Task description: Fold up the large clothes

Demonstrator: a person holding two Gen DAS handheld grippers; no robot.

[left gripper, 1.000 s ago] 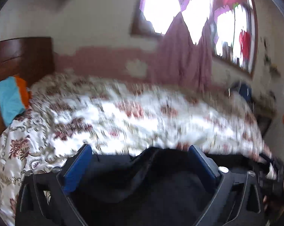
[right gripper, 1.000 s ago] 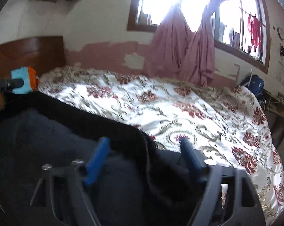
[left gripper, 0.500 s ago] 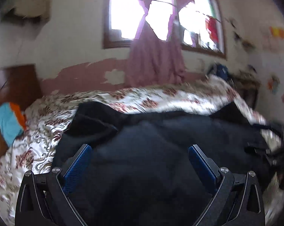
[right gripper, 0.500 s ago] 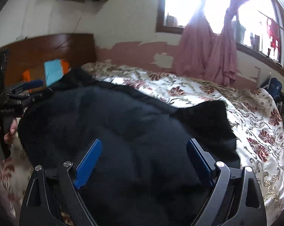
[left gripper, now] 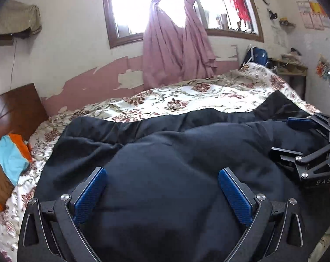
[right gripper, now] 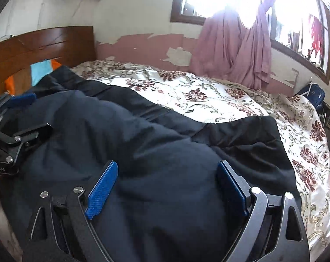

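Nearest the left wrist camera, the left gripper has its blue pads spread wide apart, with the dark navy garment bulging up between them; nothing is pinched. The right gripper likewise stands with its blue pads well apart over the same dark cloth.

The garment lies spread on the floral bedspread, filling the near half of the bed. In the left view the right gripper shows at 3 o'clock, at the cloth's edge; in the right view the left gripper shows at 9 o'clock at the opposite edge.

Farther on, a folded stack of orange, turquoise and brown cloth sits at 9 o'clock against the wooden headboard. Beyond the bed, at 12 o'clock, pink curtains hang knotted before the window. A blue backpack stands at 2 o'clock by the wall. No containers are in sight.
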